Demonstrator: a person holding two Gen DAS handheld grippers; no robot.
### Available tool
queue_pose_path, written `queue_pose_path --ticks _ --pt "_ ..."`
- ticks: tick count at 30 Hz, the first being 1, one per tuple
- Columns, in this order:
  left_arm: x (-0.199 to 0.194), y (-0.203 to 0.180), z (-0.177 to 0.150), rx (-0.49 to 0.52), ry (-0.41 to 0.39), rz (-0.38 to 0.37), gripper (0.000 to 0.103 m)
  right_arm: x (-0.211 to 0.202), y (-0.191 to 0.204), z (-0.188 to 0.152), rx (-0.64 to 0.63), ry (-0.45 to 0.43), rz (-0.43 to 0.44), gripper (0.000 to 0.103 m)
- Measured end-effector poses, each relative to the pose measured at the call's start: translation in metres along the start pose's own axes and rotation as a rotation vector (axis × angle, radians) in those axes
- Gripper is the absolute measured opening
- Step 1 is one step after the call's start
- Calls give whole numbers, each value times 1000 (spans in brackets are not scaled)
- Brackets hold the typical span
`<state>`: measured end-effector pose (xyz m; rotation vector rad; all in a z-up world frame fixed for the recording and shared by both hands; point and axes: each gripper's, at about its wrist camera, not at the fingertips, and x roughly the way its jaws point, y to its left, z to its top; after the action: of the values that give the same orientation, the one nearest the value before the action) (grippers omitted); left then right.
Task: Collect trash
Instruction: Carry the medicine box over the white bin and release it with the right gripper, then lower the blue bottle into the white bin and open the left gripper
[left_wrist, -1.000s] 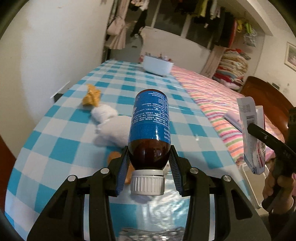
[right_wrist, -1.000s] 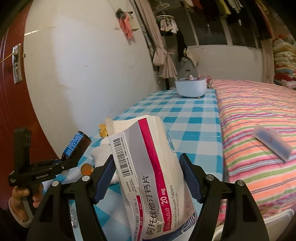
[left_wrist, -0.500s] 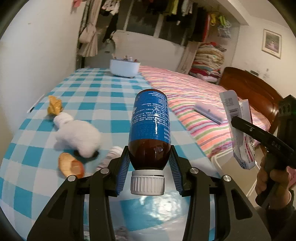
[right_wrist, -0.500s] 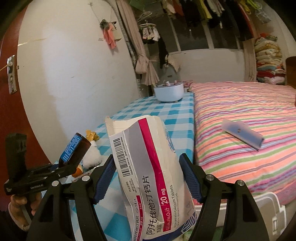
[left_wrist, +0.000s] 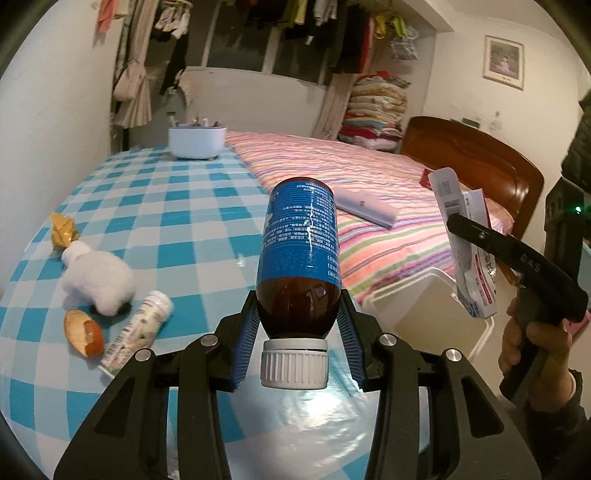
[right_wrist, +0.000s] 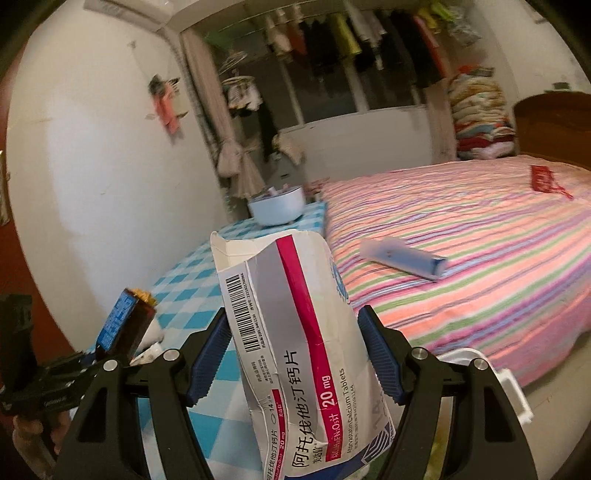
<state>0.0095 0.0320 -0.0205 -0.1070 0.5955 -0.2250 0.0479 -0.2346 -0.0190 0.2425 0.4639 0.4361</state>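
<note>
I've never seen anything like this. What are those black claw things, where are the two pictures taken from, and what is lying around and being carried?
There is no robot here: a person holds a hand-held two-finger gripper in each hand, each with a wide-angle camera looking forward along its fingers.

The left wrist view shows the left gripper clamped on a brown bottle with a blue label and a white cap. The right wrist view shows the right gripper holding a crumpled tablet box. Each view also catches the other gripper at its edge.

On the checked cloth lie a white fluffy lump, a small white tube, an orange peel-like scrap, a gold wrapper and a white tub. A white bin stands beside the striped bed.
</note>
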Motion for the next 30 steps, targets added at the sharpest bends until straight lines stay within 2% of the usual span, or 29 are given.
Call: queue_pose_path --ticks 15,21,30 --pt "7 -48 -2 78 14 -56 41 -21 -40 -3 134 -28 -113 72" --pt "14 -61 0 103 26 -68 41 -22 -56 -2 206 -18 -102 73" --pt "31 -82 1 144 53 -90 41 -29 -74 -3 269 -63 -85 73"
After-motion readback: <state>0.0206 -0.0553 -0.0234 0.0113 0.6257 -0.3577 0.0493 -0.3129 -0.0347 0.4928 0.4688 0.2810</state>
